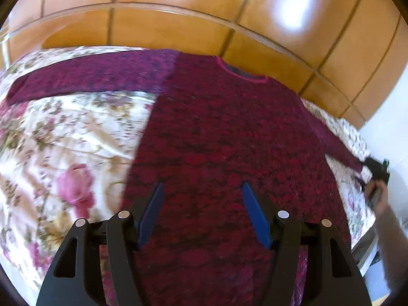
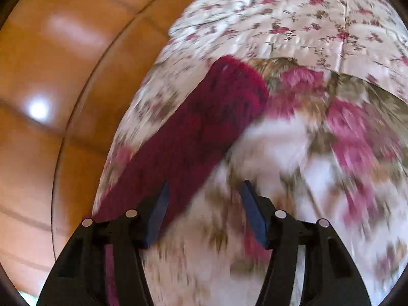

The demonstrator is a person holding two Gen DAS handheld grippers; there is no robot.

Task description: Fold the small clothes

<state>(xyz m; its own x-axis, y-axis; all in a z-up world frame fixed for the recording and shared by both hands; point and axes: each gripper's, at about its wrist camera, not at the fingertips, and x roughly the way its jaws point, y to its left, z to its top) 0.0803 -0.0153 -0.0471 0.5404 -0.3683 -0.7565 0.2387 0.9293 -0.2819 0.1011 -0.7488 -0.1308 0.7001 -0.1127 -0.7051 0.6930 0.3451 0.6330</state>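
Sweater [image 1: 229,132] flat on bed [image 1: 63,132], both sleeves out; no fold made yet. Left tool [image 1: 201,204] & right tool [image 2: 204,204] wide open, holding nothing. Right over sleeve [image 2: 204,127].

Left gripper [image 1: 201,191]: I have it spread wide, blue pads [image 1: 153,211] well apart, nothing between them, pointing forward and down.

Right gripper [image 2: 204,191]: likewise spread wide, blue pads [image 2: 255,216] apart and empty, angled downward; view blurred.

Right hand [image 1: 380,199]: seen from the left wrist, blurred, forearm bare, gripping the dark tool.
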